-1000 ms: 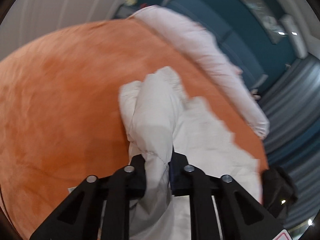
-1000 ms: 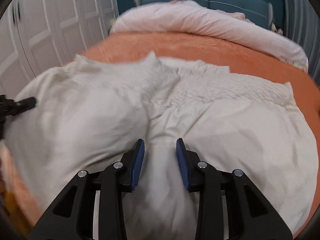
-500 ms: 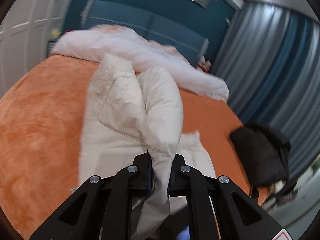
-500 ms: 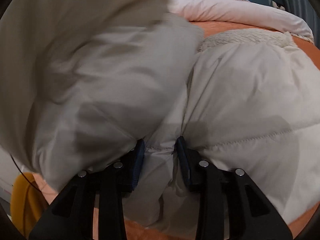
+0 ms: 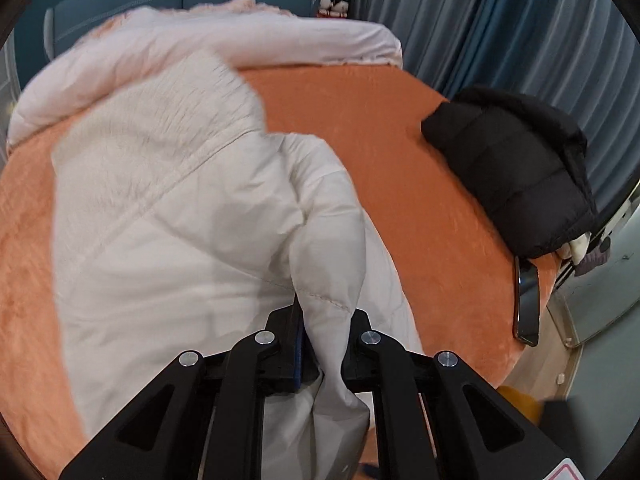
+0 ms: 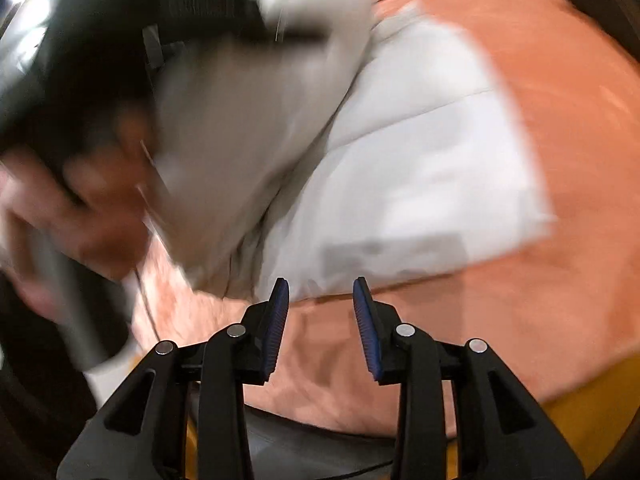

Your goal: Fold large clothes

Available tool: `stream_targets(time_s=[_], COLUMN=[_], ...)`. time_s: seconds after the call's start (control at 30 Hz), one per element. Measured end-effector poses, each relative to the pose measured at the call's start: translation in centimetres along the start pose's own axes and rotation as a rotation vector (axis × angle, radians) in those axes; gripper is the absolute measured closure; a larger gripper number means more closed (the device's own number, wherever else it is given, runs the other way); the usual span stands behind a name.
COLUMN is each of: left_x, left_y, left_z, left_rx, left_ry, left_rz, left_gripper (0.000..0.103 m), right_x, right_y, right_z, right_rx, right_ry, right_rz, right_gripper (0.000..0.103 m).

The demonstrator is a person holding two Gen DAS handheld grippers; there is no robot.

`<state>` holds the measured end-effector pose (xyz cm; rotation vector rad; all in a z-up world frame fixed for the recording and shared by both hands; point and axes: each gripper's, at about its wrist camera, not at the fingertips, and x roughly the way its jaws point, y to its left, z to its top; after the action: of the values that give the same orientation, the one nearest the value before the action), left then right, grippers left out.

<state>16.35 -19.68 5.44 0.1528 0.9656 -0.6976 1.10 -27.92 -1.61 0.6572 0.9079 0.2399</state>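
A large cream padded coat point(image 5: 168, 216) with a fleecy collar lies on the orange bed cover point(image 5: 400, 168). My left gripper point(image 5: 324, 332) is shut on a fold of the coat's fabric and holds it over the coat's right side. In the blurred right wrist view the coat point(image 6: 400, 160) lies on the cover, and my right gripper point(image 6: 320, 312) is open and empty just off the coat's near edge. The person's hand and the left gripper's body point(image 6: 72, 184) show blurred at the left.
A black puffer jacket point(image 5: 516, 168) lies at the bed's right edge, with a phone point(image 5: 526, 300) beside it. A pale pink duvet point(image 5: 224, 52) lies along the teal headboard. Blue-grey curtains point(image 5: 500, 20) hang on the right. The bed's near edge is under my right gripper.
My left gripper has swung to the right across the coat with the fabric in it. My right gripper has let go of the coat and pulled back to its near edge.
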Motion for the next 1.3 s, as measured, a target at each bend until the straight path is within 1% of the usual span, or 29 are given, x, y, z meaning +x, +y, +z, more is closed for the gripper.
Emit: stream_targets(time_s=[0.03,0.13,0.23,0.27,0.3,0.37,0.43,0.47,0.5,0.53,0.57,0.63,0.67,0.7,0.73,0.77,0.8,0.83,0.87,0.93,1.0,1.03,1.07,1.13,1.17,1.2,1.23,1.27,1.3], left_x=[0.8,3.4,5.3,5.5,5.6,5.7,5.1,4.6,4.0,2.5,1.7,-1.0,-2.4,-4.2,-6.0,-7.3,-8.6,-10.6,-11.6,-14.4,-16.1,-16.7,-17.0,-17.1,-17.0,-16.9,-16.6,-16.4,-16.1], left_y=[-0.3,-2.6,-3.9,-4.0,-3.8,-3.6,-3.5,-3.3,-3.2,-2.5,-2.4,-2.0,-1.8,-1.4,-1.0,-0.5,0.1,1.4,2.1,4.3,6.1,7.3,8.1,9.5,10.0,10.3,10.5,10.6,10.5], left_z=[-0.1,-1.5,-2.6,-2.9,-3.0,-3.3,-3.5,-3.5,-3.5,-3.8,-3.8,-4.1,-4.2,-4.5,-4.9,-5.2,-5.4,-5.8,-5.9,-6.6,-6.8,-7.1,-7.2,-7.3,-7.3,-7.2,-7.0,-7.0,-6.8], left_rx=[0.003,0.047,0.065,0.048,0.027,0.016,0.021,0.011,-0.005,-0.025,-0.033,-0.050,-0.066,-0.088,-0.111,-0.129,-0.138,-0.160,-0.179,-0.223,-0.251,-0.269,-0.282,-0.321,-0.340,-0.352,-0.361,-0.362,-0.353], left_ry=[0.002,-0.002,-0.031,-0.039,-0.040,-0.047,-0.066,-0.079,-0.092,-0.112,-0.126,-0.171,-0.199,-0.239,-0.277,-0.296,-0.307,-0.330,-0.350,-0.408,-0.437,-0.448,-0.452,-0.446,-0.448,-0.448,-0.442,-0.437,-0.430], left_rz=[0.004,0.052,0.085,0.083,0.075,0.072,0.064,0.045,0.019,-0.003,-0.016,-0.080,-0.103,-0.126,-0.126,-0.111,-0.119,-0.135,-0.123,-0.057,0.021,0.070,0.103,0.150,0.161,0.169,0.182,0.192,0.206], left_gripper=[0.096,0.096,0.096,0.096,0.096,0.096,0.094,0.094,0.090,0.085,0.082,0.060,0.054,0.042,0.040,0.040,0.040,0.038,0.037,0.037,0.037,0.037,0.037,0.037,0.037,0.037,0.037,0.037,0.037], right_x=[-1.7,-4.5,-5.7,-5.9,-6.2,-6.4,-7.0,-7.9,-8.0,-8.1,-8.3,-8.1,-8.0,-8.7,-8.5,-8.3,-7.9,-7.5,-7.0,-5.8,-4.7,-3.4,-2.1,1.2,2.6,3.6,4.6,4.6,3.8], right_y=[-1.0,-2.7,-3.3,-2.9,-2.5,-1.3,-0.4,-1.3,-1.2,-1.6,-1.6,-1.3,-1.0,-0.8,-0.2,0.5,0.9,1.5,2.2,3.6,4.3,4.5,4.7,4.7,4.5,4.3,4.0,3.4,3.0], right_z=[0.1,0.8,2.3,2.8,3.7,5.3,6.9,6.9,7.2,7.7,7.6,7.8,8.1,7.9,8.3,8.7,8.6,9.0,9.4,9.8,10.2,10.5,10.7,11.1,11.1,11.1,11.0,11.1,11.2], right_rx=[0.035,0.061,0.061,0.049,0.010,-0.052,-0.124,-0.153,-0.162,-0.170,-0.174,-0.175,-0.177,-0.182,-0.189,-0.196,-0.202,-0.213,-0.232,-0.261,-0.262,-0.257,-0.250,-0.223,-0.221,-0.228,-0.230,-0.207,-0.184], right_ry=[-0.045,-0.147,-0.203,-0.211,-0.241,-0.289,-0.333,-0.350,-0.360,-0.361,-0.353,-0.338,-0.331,-0.329,-0.330,-0.331,-0.331,-0.328,-0.320,-0.307,-0.279,-0.243,-0.203,-0.109,-0.077,-0.049,-0.023,-0.024,-0.043], right_rz=[-0.005,-0.035,-0.048,-0.088,-0.109,-0.114,-0.157,-0.167,-0.176,-0.177,-0.170,-0.166,-0.158,-0.149,-0.119,-0.071,-0.051,-0.048,-0.053,-0.053,-0.025,-0.009,-0.010,-0.022,-0.037,-0.039,-0.054,-0.016,0.039], right_gripper=[0.070,0.070,0.071,0.070,0.068,0.066,0.058,0.056,0.056,0.054,0.054,0.052,0.051,0.046,0.035,0.029,0.023,0.021,0.021,0.020,0.019,0.018,0.018,0.019,0.022,0.046,0.081,0.091,0.099])
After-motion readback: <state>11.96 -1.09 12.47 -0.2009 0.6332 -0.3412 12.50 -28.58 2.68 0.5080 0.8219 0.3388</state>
